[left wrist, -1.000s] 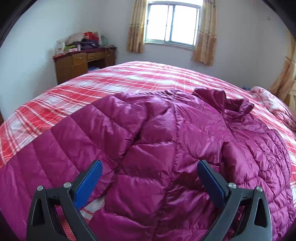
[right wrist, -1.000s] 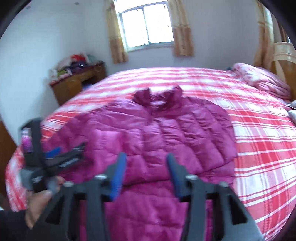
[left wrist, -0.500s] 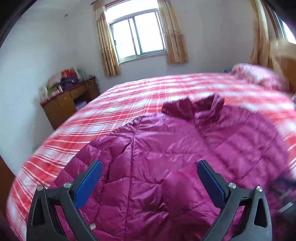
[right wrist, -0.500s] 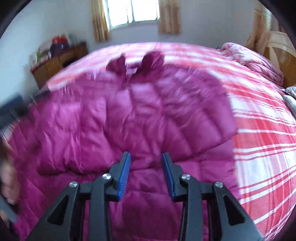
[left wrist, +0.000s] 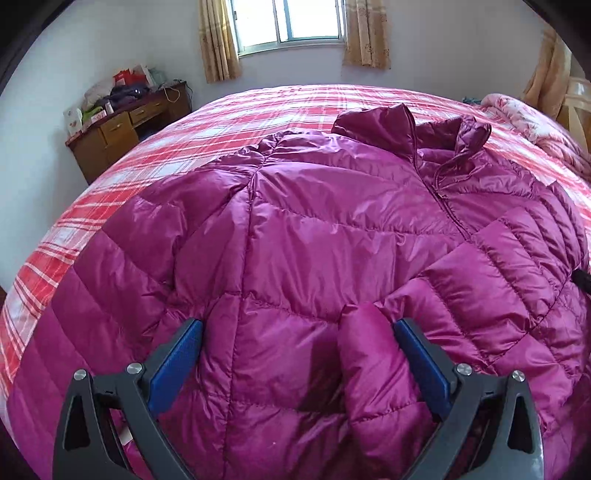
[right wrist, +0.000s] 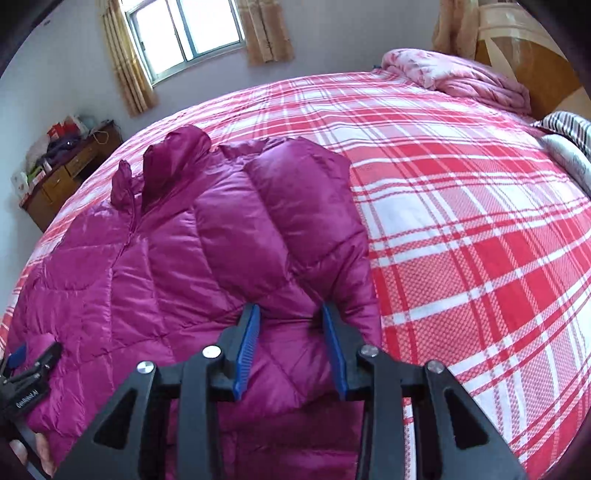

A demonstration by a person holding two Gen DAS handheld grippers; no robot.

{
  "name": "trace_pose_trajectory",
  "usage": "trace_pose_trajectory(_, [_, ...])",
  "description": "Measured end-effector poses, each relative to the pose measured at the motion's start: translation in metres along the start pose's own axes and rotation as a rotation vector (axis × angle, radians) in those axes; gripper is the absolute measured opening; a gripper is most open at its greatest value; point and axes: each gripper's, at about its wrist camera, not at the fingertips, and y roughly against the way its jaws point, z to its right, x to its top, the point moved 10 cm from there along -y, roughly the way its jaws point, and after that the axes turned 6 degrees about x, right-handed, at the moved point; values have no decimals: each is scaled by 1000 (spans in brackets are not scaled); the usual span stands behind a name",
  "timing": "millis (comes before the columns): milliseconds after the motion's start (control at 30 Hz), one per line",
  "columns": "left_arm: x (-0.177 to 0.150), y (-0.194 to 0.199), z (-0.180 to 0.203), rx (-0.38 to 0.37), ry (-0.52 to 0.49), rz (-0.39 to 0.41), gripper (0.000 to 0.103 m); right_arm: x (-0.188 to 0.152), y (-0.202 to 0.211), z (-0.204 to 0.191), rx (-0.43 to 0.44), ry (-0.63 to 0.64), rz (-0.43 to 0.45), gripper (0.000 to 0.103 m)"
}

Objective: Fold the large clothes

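Both grippers have dropped closer to the jacket since a second ago. Left gripper (left wrist: 297,356) gapes wide over a folded sleeve cuff, gripping nothing. Right gripper (right wrist: 290,349) straddles the other sleeve, half-closed; contact unclear. Puffy magenta jacket (left wrist: 332,236) lies front-up on the plaid bed (right wrist: 461,221) (light, soft, slick shell). Best held at seams.

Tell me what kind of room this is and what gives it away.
A home bedroom, most likely. A large bed under a red-and-white plaid cover fills the room, with a bunched pink quilt by the headboard, a cluttered wooden desk against the wall, and a curtained window. A magenta down jacket lies on the bed.
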Motion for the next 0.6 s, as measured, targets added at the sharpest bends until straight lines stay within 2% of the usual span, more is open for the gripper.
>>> trace_pose_trajectory(100, [1, -1, 3, 24, -17, 14, 102, -1, -2, 0, -25, 19, -13, 37])
trace_pose_trajectory(167, [1, -2, 4, 25, -15, 17, 102, 2, 7, -7, -103, 70, -18, 38])
trace_pose_trajectory(233, [0, -2, 2, 22, -10, 16, 102, 7, 25, -23, -65, 83, 18, 44])
trace_pose_trajectory(267, [0, -2, 2, 23, -10, 17, 102, 6, 36, -39, -24, 100, 36, 51])
trace_pose_trajectory(333, [1, -2, 1, 29, -14, 19, 102, 0, 47, -66, 24, 144, 45, 58])
trace_pose_trajectory(467, [1, -1, 2, 34, -17, 21, 102, -22, 39, -106, 90, 205, 9, 58])
trace_pose_trajectory(600, [1, -1, 2, 35, -17, 22, 102, -48, 12, -117, 75, 244, -38, 58])
